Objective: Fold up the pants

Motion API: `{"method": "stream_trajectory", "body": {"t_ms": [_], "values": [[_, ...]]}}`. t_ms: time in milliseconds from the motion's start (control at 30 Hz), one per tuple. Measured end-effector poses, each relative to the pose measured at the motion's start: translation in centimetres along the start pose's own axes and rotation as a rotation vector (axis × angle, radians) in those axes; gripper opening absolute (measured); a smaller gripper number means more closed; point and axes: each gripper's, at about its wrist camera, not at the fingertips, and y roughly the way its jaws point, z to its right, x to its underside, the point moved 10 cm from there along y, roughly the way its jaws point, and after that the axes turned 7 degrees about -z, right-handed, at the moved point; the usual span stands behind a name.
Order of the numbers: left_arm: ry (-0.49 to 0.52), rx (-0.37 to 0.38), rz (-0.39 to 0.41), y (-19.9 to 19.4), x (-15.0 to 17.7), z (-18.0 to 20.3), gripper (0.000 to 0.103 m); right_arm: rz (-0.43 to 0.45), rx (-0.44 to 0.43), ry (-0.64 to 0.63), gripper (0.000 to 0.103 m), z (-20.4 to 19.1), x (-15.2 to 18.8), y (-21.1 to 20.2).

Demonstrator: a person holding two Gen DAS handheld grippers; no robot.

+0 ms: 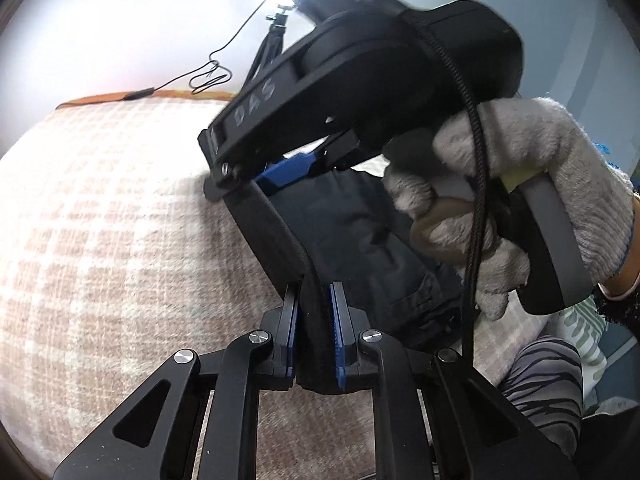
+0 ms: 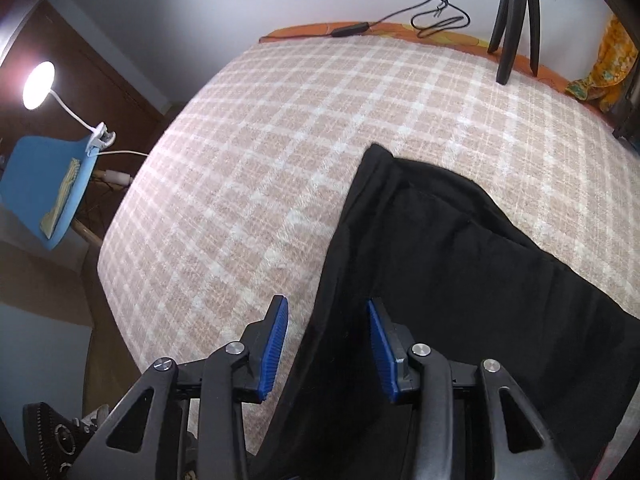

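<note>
The black pants (image 2: pixel 460 280) lie on a bed with a beige checked blanket (image 2: pixel 280 160), spreading from the middle to the lower right in the right wrist view. My right gripper (image 2: pixel 328 344) is open, its blue pads on either side of the pants' left edge. In the left wrist view my left gripper (image 1: pixel 314 336) is shut on a fold of the black pants (image 1: pixel 352 232). The right gripper (image 1: pixel 280 172), held by a gloved hand (image 1: pixel 520 200), hangs just above the same cloth there.
A black tripod (image 2: pixel 516 16) and a black cable (image 2: pixel 436 20) sit at the bed's far edge on an orange sheet. A blue chair (image 2: pixel 44 188) with a clip lamp (image 2: pixel 38 84) stands left of the bed. A patterned cloth (image 1: pixel 548 380) lies at lower right.
</note>
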Motion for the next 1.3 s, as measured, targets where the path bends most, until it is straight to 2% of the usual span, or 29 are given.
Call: {"method": "stream_trajectory", "body": {"t_ms": [33,100,167,267,333,400,533,633,700,800,900,1167,1300], "values": [[0.005,0.0,0.0,0.0,-0.2,0.2,0.012,-0.011,0.005,0.008,0.043,0.3,0.2,0.2],[0.017,-0.003,-0.003,0.3,-0.5,0.6,0.012,-0.024,0.01,0.018,0.036,0.7,0.6,0.5],[0.024,-0.001,-0.007,0.5,-0.7,1.0,0.012,-0.016,0.007,0.016,0.021,0.9,0.8,0.5],[0.032,0.0,-0.014,0.6,-1.1,1.7,0.012,0.011,0.01,0.002,0.006,1.0,1.1,0.0],[0.026,0.008,-0.017,0.4,-1.3,1.9,0.013,0.035,0.018,-0.013,0.003,1.0,1.2,-0.5],[0.014,0.015,-0.016,-0.3,-1.4,1.8,0.016,0.059,0.003,-0.009,0.002,1.1,1.3,-1.1],[-0.001,0.054,0.023,-3.0,-1.3,1.3,0.031,0.115,-0.032,0.01,0.001,2.3,1.8,-2.8],[-0.02,0.08,0.063,-4.5,-1.1,-0.2,0.032,0.144,-0.064,0.035,0.001,3.3,2.3,-3.8],[-0.047,0.031,0.071,-4.5,-0.8,-2.2,0.032,0.162,-0.084,0.057,0.001,4.2,2.5,-4.6],[-0.129,0.044,0.06,-3.9,-0.6,-4.3,0.032,0.186,-0.12,0.09,0.001,5.2,2.7,-5.6],[-0.084,0.009,0.045,-2.8,-0.7,-4.0,0.032,0.203,-0.126,0.103,0.001,6.2,3.1,-6.5],[0.016,0.042,0.003,0.1,-2.3,-0.8,0.032,0.24,-0.125,0.138,0.001,9.6,5.2,-9.0],[0.035,0.055,0.005,1.2,-3.2,0.1,0.032,0.236,-0.091,0.155,0.001,12.4,6.2,-9.9]]}}
